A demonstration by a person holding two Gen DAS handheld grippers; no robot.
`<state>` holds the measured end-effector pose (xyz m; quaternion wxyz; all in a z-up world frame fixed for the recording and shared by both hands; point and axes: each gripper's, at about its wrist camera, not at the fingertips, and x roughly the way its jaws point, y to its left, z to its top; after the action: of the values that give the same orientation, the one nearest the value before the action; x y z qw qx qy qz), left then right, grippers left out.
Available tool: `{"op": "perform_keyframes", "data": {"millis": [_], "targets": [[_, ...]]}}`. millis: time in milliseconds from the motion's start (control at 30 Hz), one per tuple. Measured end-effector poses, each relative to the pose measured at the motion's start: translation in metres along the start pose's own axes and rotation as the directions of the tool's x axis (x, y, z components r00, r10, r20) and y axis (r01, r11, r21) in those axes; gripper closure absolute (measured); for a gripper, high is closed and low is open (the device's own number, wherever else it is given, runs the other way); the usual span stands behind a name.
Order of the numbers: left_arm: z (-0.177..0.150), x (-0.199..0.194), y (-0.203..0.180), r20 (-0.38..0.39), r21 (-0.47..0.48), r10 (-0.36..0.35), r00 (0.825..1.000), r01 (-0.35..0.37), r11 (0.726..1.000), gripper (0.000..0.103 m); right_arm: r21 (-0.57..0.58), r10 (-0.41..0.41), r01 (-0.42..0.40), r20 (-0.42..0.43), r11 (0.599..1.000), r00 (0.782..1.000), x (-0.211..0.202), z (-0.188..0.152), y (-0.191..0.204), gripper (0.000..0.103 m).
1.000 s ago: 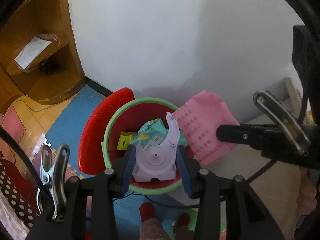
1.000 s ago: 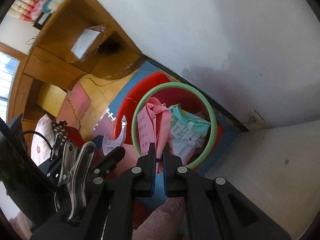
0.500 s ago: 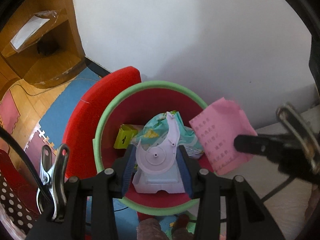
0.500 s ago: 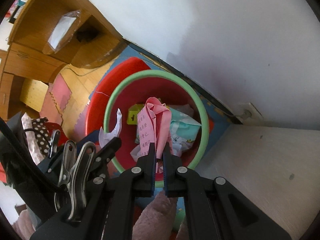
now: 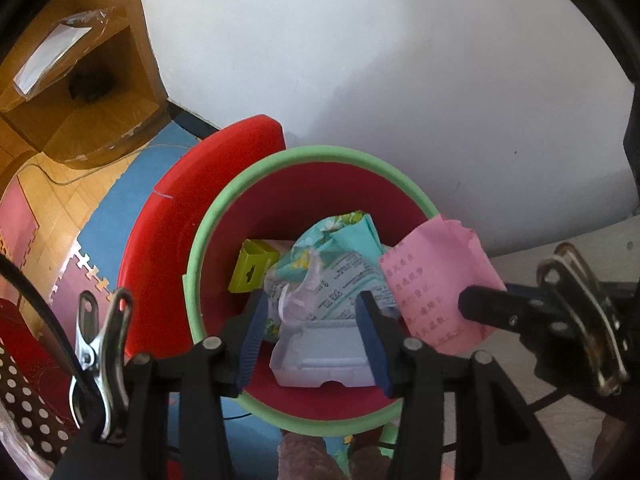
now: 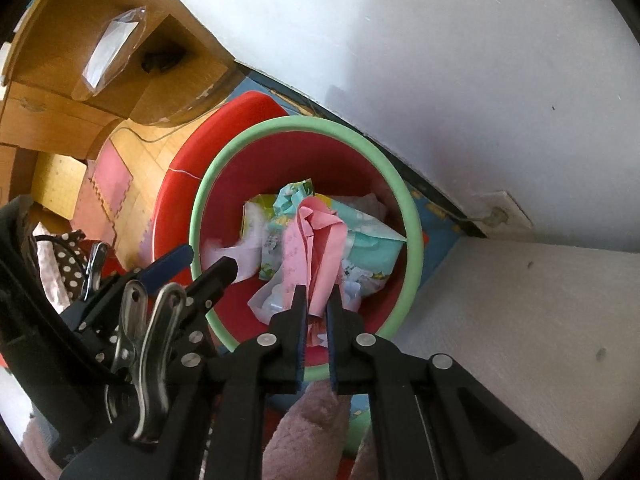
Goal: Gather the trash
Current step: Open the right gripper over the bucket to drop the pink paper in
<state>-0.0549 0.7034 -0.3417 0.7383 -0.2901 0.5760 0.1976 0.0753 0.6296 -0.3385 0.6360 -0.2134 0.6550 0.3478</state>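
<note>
Two grippers hang over one bin [image 5: 216,216], red-walled with a green rim, standing on the floor against the white wall [image 5: 400,80].

Left gripper [image 5: 312,344]: jaws spread wide, nothing clamped between them. A pale plastic housing [image 5: 320,360] shows in the gap, but it appears to lie loose on the heap inside the bin, near the rim's near edge, its long side running across between the two pads without clearly touching either.

Right gripper [image 6: 318,312]: jaws nearly together and pinching the lower end of a pink paper slip [image 6: 316,248]. From the left wrist view the same slip [image 5: 432,280] stands at the rim's right edge, partly over the opening. From the right wrist view it hangs over the middle of the bin, long axis pointing straight away from the fingertips toward the far rim.

Already in the bin: a teal printed wrapper [image 5: 340,256] and a small yellow-green box [image 5: 252,268], toward the left wall.

Judgement: the deciding relation is vertical — the slip sits above the opening, with the rim ringing it in the right wrist view. Parting the right jaws should drop it inside. Light paper may flutter toward the right rim edge, so a slightly lower release looks safer. The right hand is the one concerned; the left has nothing to do for it.
</note>
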Motion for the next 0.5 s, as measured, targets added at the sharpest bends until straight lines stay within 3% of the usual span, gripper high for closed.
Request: {"op": "perform_keyframes", "data": {"millis": [267, 500], "targets": [[-0.002, -0.005, 0.005, -0.018, -0.01, -0.01, 1.0, 0.01, 1.0, 0.05, 0.005, 0.018, -0.018, 0.014, 1.0, 1.0, -0.003, 0.0, 0.004, 0.083], [-0.003, -0.021, 0.007, 0.0, -0.019, -0.014, 1.0, 0.014, 1.0, 0.05, -0.009, 0.012, -0.011, 0.041, 1.0, 0.999, -0.013, -0.004, 0.007, 0.083]]}}
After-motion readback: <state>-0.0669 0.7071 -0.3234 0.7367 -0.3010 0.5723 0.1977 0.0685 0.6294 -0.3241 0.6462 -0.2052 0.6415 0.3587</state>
